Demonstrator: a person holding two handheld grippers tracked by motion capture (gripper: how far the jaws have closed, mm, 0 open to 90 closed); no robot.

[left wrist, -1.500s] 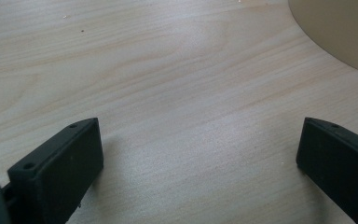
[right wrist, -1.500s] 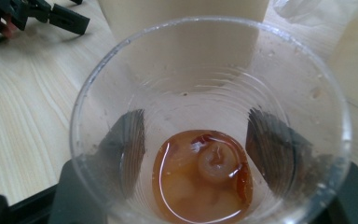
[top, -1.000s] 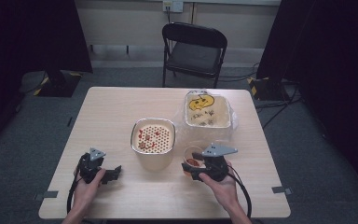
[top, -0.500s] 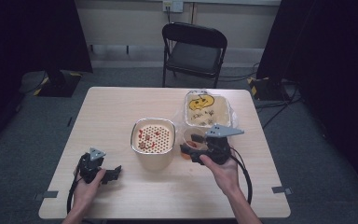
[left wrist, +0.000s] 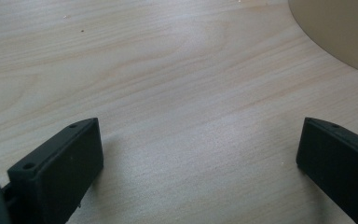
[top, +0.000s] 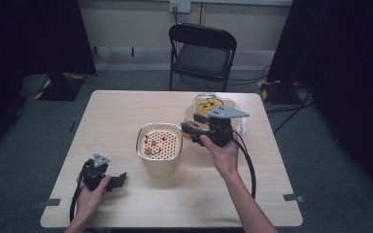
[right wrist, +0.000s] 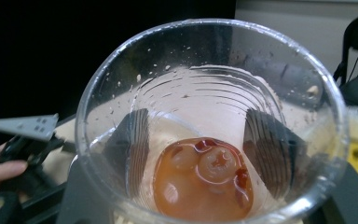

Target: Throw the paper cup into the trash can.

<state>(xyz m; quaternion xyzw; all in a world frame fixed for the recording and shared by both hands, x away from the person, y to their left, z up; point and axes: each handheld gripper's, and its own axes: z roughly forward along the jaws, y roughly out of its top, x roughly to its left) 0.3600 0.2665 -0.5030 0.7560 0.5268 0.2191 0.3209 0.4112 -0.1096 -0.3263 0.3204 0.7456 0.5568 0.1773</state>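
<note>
Holding a clear plastic cup off the table, the right gripper has its two black jaws pressed on the cup's sides; they show as dark shapes through the ribbed wall in the right gripper view. The jaws have just been closing a little, with the cup between them. In the high view the cup is mostly hidden behind the gripper body and its grey plate, only a reddish patch showing. It hangs between the cream strainer pot and the clear lidded tub with the yellow print, just beside the pot's rim. Inside the cup sits a brownish-orange liquid with rounded lumps; what they are is hard to tell. Droplets speckle the inner wall. The cup's lower rim is cut off at the frame bottom.

The left gripper rests low on the table near the front left, jaws wide apart with bare wood between them. The left gripper view shows a cream curved edge at top right, cut off. The pot's perforated insert holds small red bits, too small to identify. A folding chair stands behind the table. The tub's contents are blurred behind the right gripper.
</note>
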